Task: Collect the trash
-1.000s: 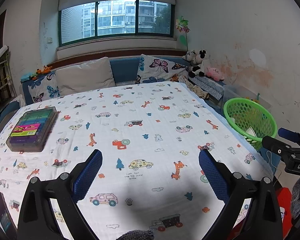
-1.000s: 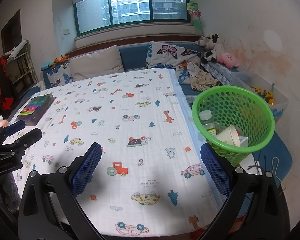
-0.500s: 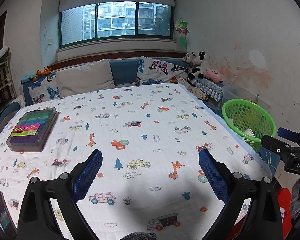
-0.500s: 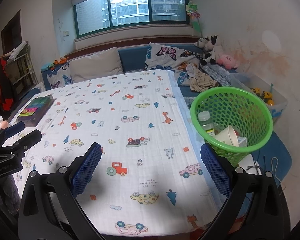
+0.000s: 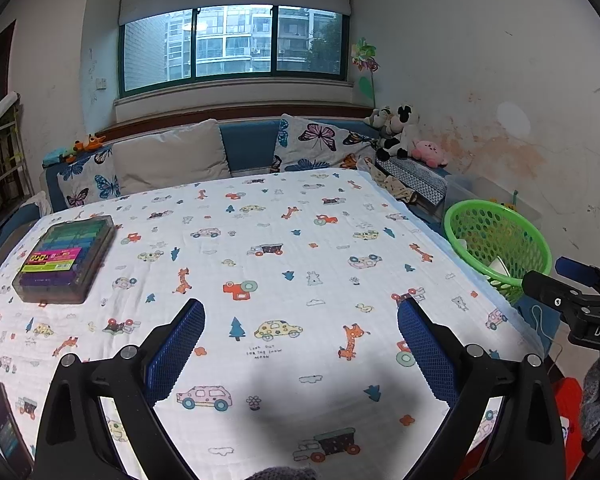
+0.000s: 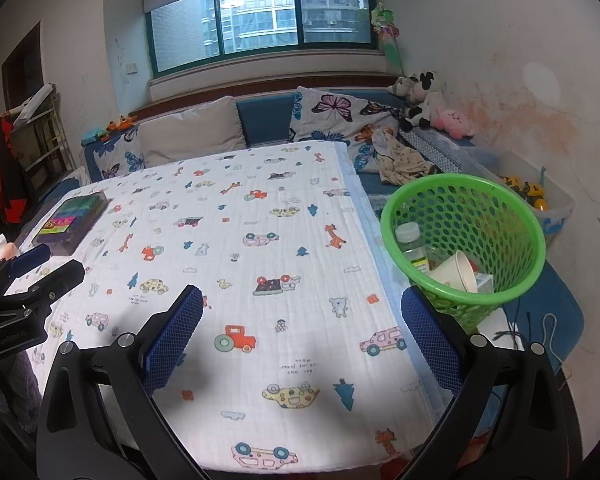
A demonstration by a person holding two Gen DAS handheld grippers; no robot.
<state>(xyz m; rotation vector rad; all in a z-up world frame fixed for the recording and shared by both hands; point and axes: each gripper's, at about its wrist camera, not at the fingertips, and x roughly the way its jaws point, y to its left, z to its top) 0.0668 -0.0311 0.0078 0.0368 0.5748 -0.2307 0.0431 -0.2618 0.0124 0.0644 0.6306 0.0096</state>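
Observation:
A green mesh basket (image 6: pixel 500 200) stands off the table's right edge; inside lie a clear bottle (image 6: pixel 411 242), a paper cup (image 6: pixel 456 272) and a small carton (image 6: pixel 485 282). From the left wrist the same basket (image 5: pixel 460 220) sits at the right. My left gripper (image 5: pixel 300 312) is open over the near part of the patterned cloth (image 5: pixel 260 264), nothing between its blue pads. My right gripper (image 6: pixel 302 300) is open too, above the cloth's near right part, its right finger (image 6: pixel 432 336) just in front of the basket. Each gripper appears at the edge of the other's view.
A plastic box of coloured items (image 5: pixel 66 258) lies at the table's left. A dark phone (image 5: pixel 6 432) lies at the near left corner. Behind the table runs a blue bench with cushions (image 5: pixel 168 156) and plush toys (image 5: pixel 400 132). A clear storage bin (image 6: pixel 540 200) sits behind the basket.
Both views have drifted slightly back and up from the table. Both grippers stay open and empty; the basket's contents are unchanged.

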